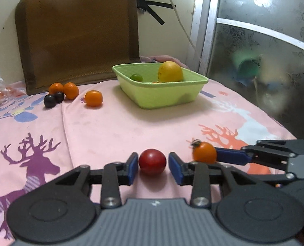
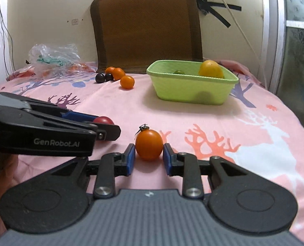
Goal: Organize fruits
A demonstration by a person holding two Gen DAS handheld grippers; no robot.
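Observation:
A red round fruit (image 1: 152,161) rests on the pink cloth between the blue pads of my left gripper (image 1: 153,165), which is open; a thin gap shows at the right pad. An orange fruit with a dark stem (image 2: 149,145) sits on the cloth with my right gripper (image 2: 149,156) shut on it, both pads touching its sides. A green basket (image 1: 172,96) further back holds a large yellow fruit (image 1: 170,71) and a small green fruit (image 1: 137,77). The two grippers stand side by side, the right one's finger (image 1: 231,155) just right of the left one.
At the back left lie three orange fruits (image 1: 93,98) and two dark plums (image 1: 50,100) in front of a brown cushion (image 1: 76,34). A crumpled clear plastic bag (image 2: 53,61) is at the far left. A frosted glass door (image 1: 264,51) runs along the right edge.

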